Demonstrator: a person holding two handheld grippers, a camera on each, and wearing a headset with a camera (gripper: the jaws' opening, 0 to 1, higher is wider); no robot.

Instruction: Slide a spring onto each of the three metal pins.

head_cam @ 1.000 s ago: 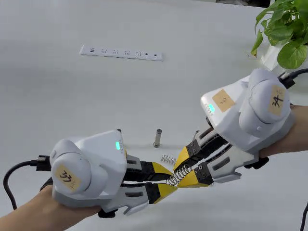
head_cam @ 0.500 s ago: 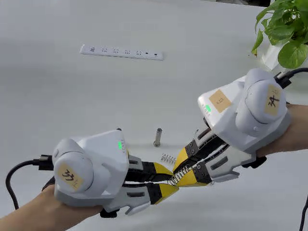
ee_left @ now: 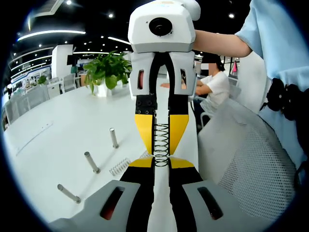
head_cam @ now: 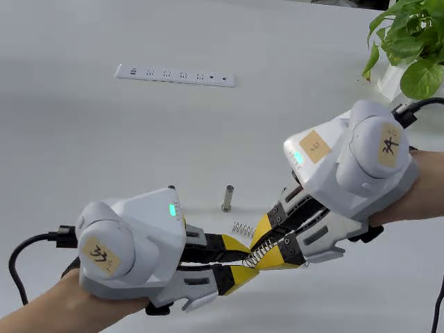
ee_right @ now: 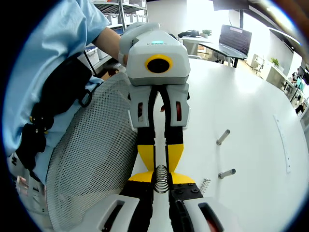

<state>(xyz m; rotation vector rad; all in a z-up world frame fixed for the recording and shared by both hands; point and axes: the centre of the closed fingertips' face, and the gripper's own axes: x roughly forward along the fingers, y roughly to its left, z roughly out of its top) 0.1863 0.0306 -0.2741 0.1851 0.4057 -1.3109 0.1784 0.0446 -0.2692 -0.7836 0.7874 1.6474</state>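
- two grippers meet tip to tip low in the head view. the left gripper [head_cam: 244, 263] reaches in from 8 o'clock and the right gripper [head_cam: 258, 252] from 2 o'clock.
- the spring [head_cam: 263, 245] lies lengthwise between the right gripper's yellow fingers [head_cam: 265, 225]. they are closed against its sides and hold it above the table [head_cam: 104, 139].
- the left gripper's jaws are drawn in to a narrow gap, about the spring's own width. they pinch the end of the spring that points toward 8 o'clock.
- in the left gripper view the spring runs straight from 6 toward 12 o'clock, from that gripper's own tips up into the other gripper's fingers.
- one pin [head_cam: 227, 198] stands upright on the table at 11 o'clock of the meeting tips, near them but apart.
- a loose spring [head_cam: 243, 228] lies flat at 5 o'clock of that pin, close to it and not touching.
- the left gripper view shows a row of pins [ee_left: 91, 162], three in all, at 8 to 10 o'clock of the jaws. each one is bare, and the loose spring lies just beside the middle one.
- a power strip [head_cam: 175, 75] lies well off at 11 o'clock of the pin, and a plant [head_cam: 406, 41] sits in the 1 o'clock corner of the head view.
- a mesh chair back [ee_right: 91, 159] shows at 9 o'clock of the jaws in the right gripper view.
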